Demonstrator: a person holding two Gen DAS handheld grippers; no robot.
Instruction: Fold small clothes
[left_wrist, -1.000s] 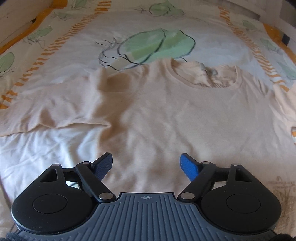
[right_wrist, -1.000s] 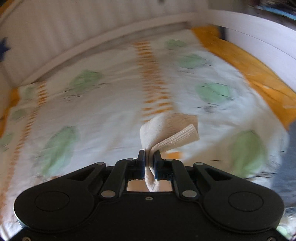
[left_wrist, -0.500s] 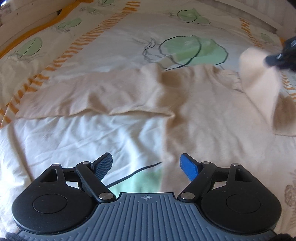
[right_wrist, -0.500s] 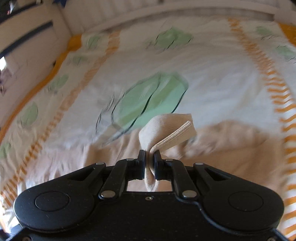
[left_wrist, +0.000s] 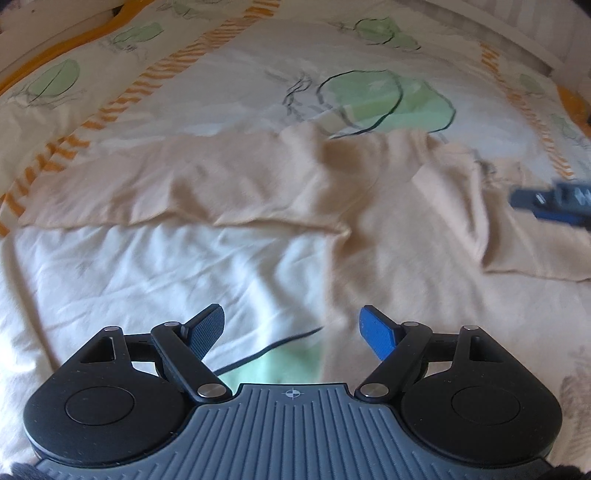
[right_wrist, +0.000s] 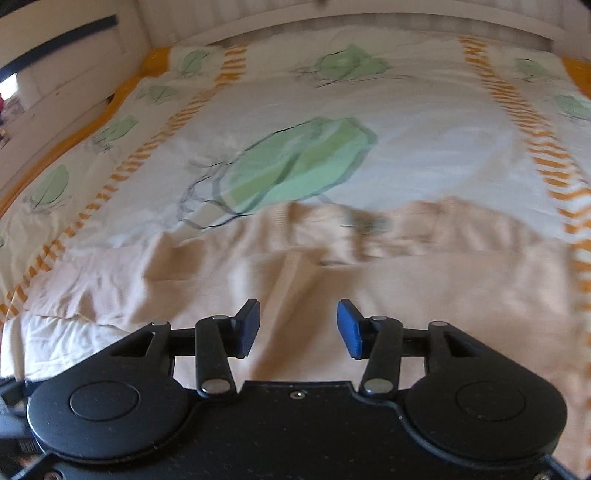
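With one sleeve already laid inward across the chest, I read the beige top (left_wrist: 369, 229) as lying flat on the patterned bedspread (left_wrist: 229, 88), neckline toward the headboard and hem toward me. My right gripper (right_wrist: 298, 326) has just been opening; its jaws now stand apart with nothing between them, and the folded sleeve (left_wrist: 491, 218) lies released on the body of the garment directly below and ahead of the pads. My left gripper (left_wrist: 291, 330) is also spread and empty, hovering over bare sheet just beside the garment's near edge. The relation that matters is the other sleeve (left_wrist: 155, 188): it stretches out flat to the left, its long axis running crosswise to both tools, its cuff end well away from the right gripper and clearly nearer the left. I judge the next move belongs to the left hand, which must travel forward and leftward to reach that cuff, then carry it rightward across the chest. In the left view the right gripper appears only as a blurred blue shape at the right edge.
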